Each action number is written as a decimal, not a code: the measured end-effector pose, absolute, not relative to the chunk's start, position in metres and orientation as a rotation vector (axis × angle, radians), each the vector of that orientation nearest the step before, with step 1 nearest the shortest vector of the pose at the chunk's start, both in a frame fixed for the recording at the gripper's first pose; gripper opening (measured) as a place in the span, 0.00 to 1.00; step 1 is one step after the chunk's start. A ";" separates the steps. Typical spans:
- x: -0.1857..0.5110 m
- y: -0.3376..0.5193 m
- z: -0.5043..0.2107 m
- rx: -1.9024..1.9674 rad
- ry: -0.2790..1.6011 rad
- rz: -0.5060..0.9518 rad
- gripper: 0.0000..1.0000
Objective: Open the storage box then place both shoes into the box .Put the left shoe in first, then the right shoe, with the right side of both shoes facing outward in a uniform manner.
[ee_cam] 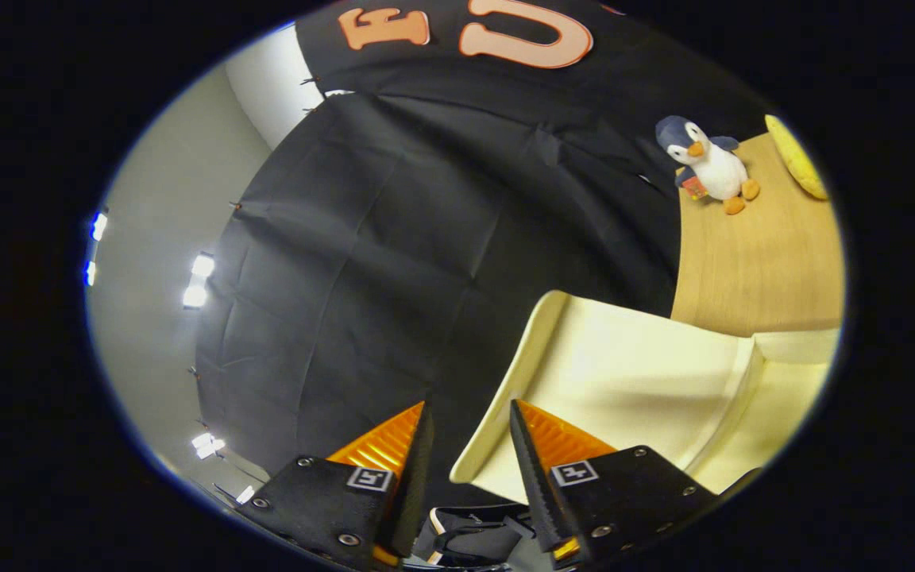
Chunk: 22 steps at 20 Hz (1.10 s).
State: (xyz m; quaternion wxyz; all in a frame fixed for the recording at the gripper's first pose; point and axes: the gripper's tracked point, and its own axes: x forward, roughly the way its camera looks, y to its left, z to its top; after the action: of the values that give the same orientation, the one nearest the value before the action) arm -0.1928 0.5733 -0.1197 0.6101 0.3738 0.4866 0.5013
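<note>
The view is tilted hard to one side. A cream storage box (791,397) lies just ahead of the fingers, and its flat cream lid (632,373) stands lifted away from it. The lid's rounded free edge runs down into the gap between the fingers. My gripper (469,403) has its fingers apart. The right finger lies against the lid's face, while the left finger stands off the lid in front of the black cloth. No shoe can be made out.
The box rests on a light wooden tabletop (751,262). At the table's far end sit a plush penguin (710,165) and a yellow object (797,159). Black cloth wall (394,262) hangs beyond the fingers, with a pale room wall and bright lamps (197,278) past it.
</note>
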 end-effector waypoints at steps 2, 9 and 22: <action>-0.186 0.562 -0.127 0.775 1.068 1.154 0.70; -0.146 0.454 -0.185 0.475 0.966 0.963 0.84; -0.157 0.160 -0.357 0.055 1.061 0.432 0.74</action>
State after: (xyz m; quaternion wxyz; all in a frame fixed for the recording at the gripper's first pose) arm -0.1572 0.1597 -0.3567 0.8399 0.0258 0.5021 0.2043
